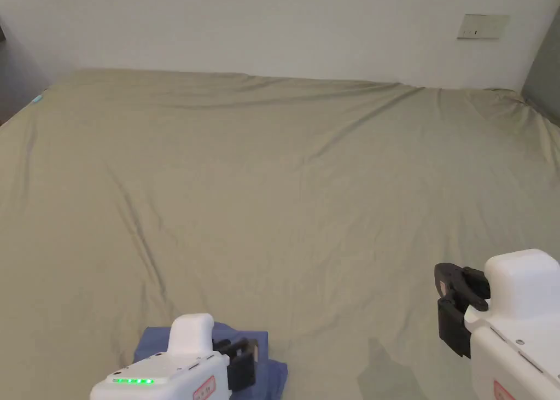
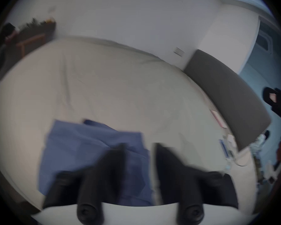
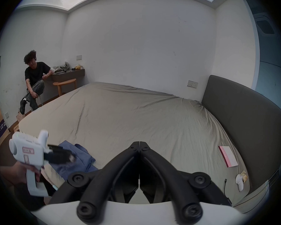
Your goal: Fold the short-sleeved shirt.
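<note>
Blue shirt (image 1: pixel 273 371) lies bunched at the bed's (image 1: pixel 284 187) near edge. Left gripper (image 2: pixel 138 149) hovers over it, jaws apart, holding nothing, probably lining up a grab. Right gripper (image 3: pixel 139 142) waits aside, jaws closed and empty.

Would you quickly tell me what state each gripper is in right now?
Left gripper: open, jaws apart above the blue shirt, holding nothing.
Right gripper: shut, jaw tips together, holding nothing, over the bed sheet.
</note>
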